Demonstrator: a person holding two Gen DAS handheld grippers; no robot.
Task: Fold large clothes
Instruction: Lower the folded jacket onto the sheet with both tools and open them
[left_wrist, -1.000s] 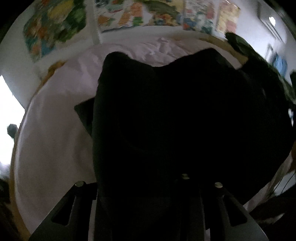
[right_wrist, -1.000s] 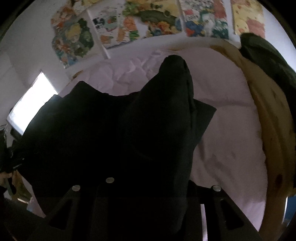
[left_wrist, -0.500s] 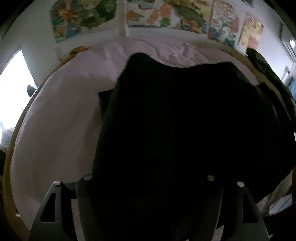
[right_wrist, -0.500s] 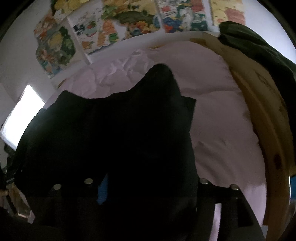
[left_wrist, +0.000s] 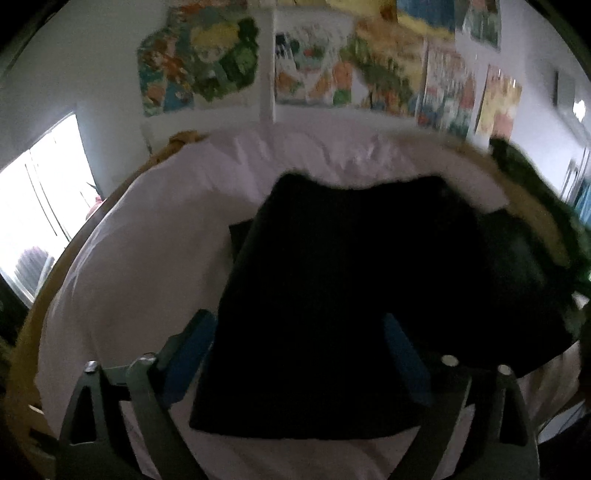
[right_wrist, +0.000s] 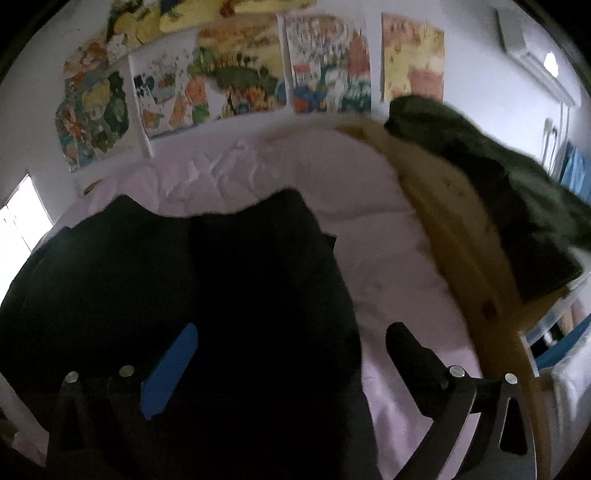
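While daylight comes through the window at the left, the rest of the room stays dim, and the far wall above the bed is papered with bright cartoon posters. A pale pink bedsheet covers the mattress, wrinkled near the wall. Along the right side runs a yellowish wooden bed rail, and a heap of dark green clothing is draped over it. High on the right wall sits an air conditioner.

Lying on the sheet is the black garment, folded over on itself into a broad, roughly rectangular slab, its far edge dipping in the middle between two raised corners. A smaller dark flap sticks out from under it on each side. Being so dark, it swallows any detail of seams or sleeves.

Just above its near edge, the left gripper has its jaws opening, spread wide with the blue pads standing at either side of the cloth; I cannot see them pressing on it. The right gripper is opening too, its jaws spread widest. Its blue-padded finger hangs over the black fabric while the other finger is over bare pink sheet just past the garment's right edge. Neither pinches anything.
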